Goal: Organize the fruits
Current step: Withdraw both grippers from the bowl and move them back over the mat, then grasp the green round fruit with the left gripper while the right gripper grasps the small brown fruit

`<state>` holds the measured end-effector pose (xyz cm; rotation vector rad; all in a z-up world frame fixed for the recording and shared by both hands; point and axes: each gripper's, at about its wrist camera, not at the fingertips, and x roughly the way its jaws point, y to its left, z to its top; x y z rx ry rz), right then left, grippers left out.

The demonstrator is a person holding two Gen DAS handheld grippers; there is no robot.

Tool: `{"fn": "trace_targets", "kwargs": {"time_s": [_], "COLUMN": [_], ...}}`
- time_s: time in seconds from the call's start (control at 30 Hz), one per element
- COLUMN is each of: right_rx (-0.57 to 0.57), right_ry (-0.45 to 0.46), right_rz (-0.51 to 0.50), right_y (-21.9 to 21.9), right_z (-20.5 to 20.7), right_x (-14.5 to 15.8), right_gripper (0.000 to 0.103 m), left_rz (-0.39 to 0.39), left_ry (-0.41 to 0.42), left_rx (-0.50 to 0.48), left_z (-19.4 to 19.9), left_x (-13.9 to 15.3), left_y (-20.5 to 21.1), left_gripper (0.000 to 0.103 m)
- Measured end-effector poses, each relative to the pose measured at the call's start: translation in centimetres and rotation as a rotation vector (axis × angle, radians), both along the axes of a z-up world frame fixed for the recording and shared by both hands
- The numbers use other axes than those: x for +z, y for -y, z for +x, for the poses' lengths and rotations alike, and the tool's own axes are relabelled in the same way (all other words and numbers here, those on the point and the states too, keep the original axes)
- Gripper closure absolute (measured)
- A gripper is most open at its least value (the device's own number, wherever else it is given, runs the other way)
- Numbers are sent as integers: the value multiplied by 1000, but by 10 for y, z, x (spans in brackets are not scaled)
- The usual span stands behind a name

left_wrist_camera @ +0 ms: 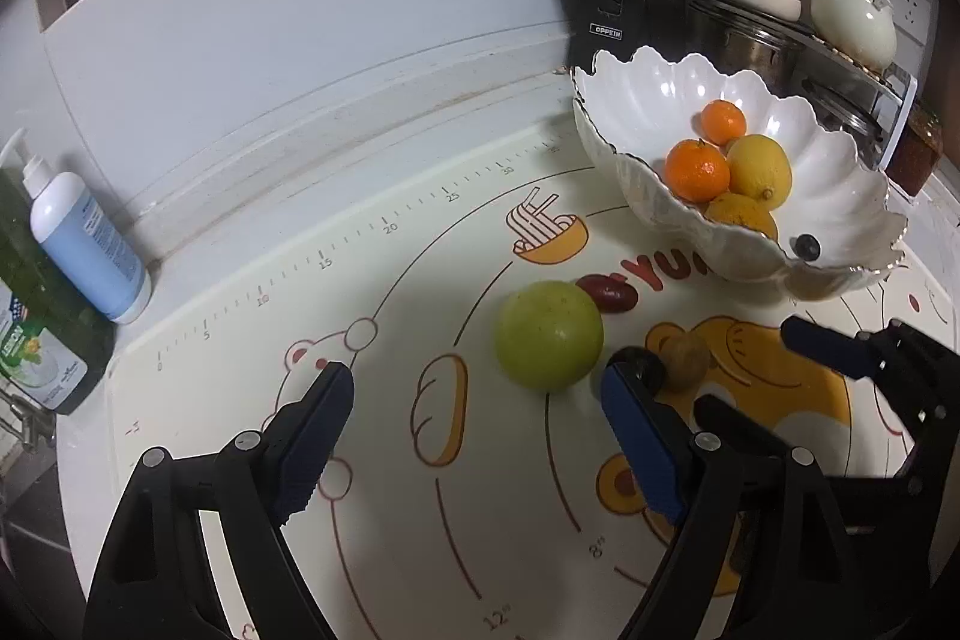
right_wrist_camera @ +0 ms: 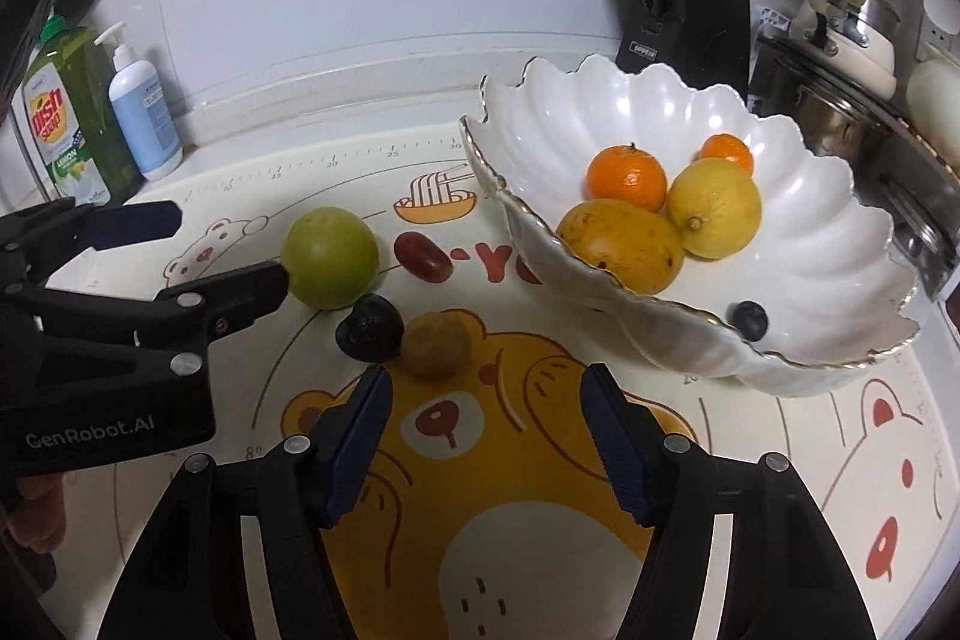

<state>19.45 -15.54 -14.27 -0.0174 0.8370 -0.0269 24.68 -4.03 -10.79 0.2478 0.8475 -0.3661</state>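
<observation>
from your left wrist, the scalloped white bowl (left_wrist_camera: 840, 244) already holds two oranges (left_wrist_camera: 697, 170), a lemon (left_wrist_camera: 761, 171), a yellow fruit at the rim and a blueberry (left_wrist_camera: 807, 246), so you're well along. the green apple (left_wrist_camera: 549, 335), red grape (left_wrist_camera: 607, 292), dark plum (left_wrist_camera: 642, 370) and brown fruit (left_wrist_camera: 685, 361) lie out on the printed baking mat (left_wrist_camera: 384, 292); your left gripper (left_wrist_camera: 474, 394) is spread wide and empty, the apple just ahead. from your right wrist, the right gripper (right_wrist_camera: 485, 400) gapes open, nothing held, lined up just short of the brown fruit beside the plum. kitchen counter: dish soap (right_wrist_camera: 66, 124), pump bottle (right_wrist_camera: 144, 118), knife block (right_wrist_camera: 690, 22) and pots behind.
</observation>
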Motion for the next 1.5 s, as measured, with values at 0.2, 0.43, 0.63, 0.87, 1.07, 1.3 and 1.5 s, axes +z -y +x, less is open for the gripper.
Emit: {"fn": "trace_targets", "kwargs": {"time_s": [0.2,0.43,0.63,0.87,1.07,1.3,1.5], "right_rx": [21,34,48,74,85,98,113], "right_ry": [-19,-28,-26,-21,-27,-25,-17], "right_rz": [-1,9,22,66,71,74,53], "right_y": [-3,-2,-2,1,2,1,-5], "right_z": [9,15,21,25,28,28,26], "right_x": [-5,-11,-11,-11,-12,-11,-9], "right_gripper": [45,49,51,59,59,72,74], "left_rz": [-26,-55,-78,-110,-122,-102,-98], "left_ry": [-49,-104,-132,-157,-163,-149,-135], "left_rx": [-16,-33,-31,-48,-39,6,33], "left_z": [13,23,32,37,37,31,26], "left_x": [-5,-16,-20,-22,-22,-19,-16], "left_y": [8,16,19,24,23,16,5], "left_gripper": [23,30,39,54,55,56,56]}}
